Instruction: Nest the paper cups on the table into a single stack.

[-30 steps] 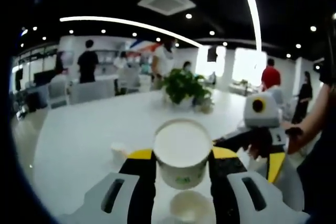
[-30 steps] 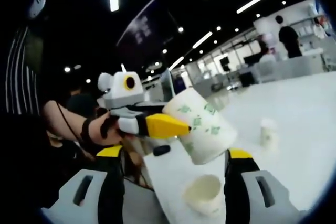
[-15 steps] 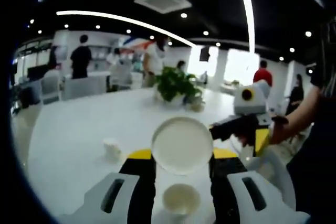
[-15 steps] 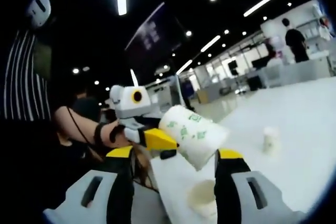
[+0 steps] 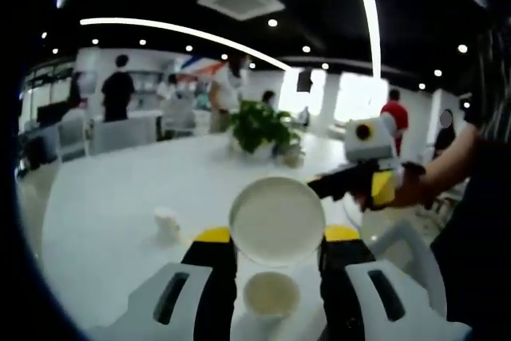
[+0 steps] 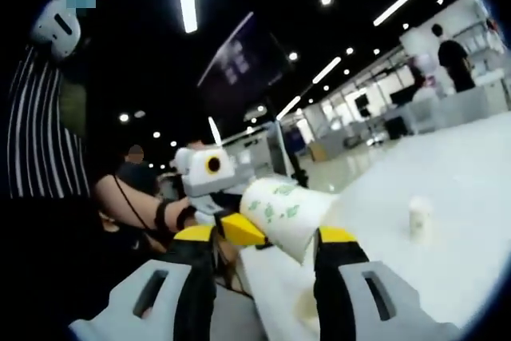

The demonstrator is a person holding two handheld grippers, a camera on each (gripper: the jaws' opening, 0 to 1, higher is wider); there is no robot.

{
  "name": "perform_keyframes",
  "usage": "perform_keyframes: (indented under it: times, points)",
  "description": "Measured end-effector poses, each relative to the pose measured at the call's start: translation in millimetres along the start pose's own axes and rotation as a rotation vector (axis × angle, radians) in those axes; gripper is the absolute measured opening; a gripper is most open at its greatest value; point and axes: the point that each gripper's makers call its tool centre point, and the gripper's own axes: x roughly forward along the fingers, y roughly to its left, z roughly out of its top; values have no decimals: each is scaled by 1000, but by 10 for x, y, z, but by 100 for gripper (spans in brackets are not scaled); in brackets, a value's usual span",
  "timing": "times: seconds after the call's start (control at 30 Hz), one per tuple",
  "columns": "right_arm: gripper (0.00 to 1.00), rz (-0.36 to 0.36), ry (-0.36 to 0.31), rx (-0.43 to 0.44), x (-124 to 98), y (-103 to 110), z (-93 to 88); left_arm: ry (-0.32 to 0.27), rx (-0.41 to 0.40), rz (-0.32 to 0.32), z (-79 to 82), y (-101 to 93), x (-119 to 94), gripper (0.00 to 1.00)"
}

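Left claw point(image 5: 275, 247) grasps an empty paper cup point(image 5: 277, 220); right claw point(image 6: 257, 239) is released, holding nothing.

Left gripper point(image 5: 276, 257) fingers clamped shut on something; right gripper point(image 6: 263, 265) fingers parted.

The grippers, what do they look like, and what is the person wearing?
Each gripper has light grey bodies with dark slots, black jaws and yellow tips. The left gripper and the right gripper look alike. In the right gripper view, a black strap and thin cable run along the forearm. The person's striped top is black and white.
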Motion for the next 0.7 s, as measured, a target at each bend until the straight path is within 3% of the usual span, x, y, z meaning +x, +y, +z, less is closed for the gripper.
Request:
perform_keyframes:
  times: [0.33,0.7]
  points:
    - [23,32,-18,19,-35,-2,79,-1,23,-13,12,-72,-17,37]
    - [10,65,-4,43,-8,41,69,-1,36,-15,-3,-88,-33,35]
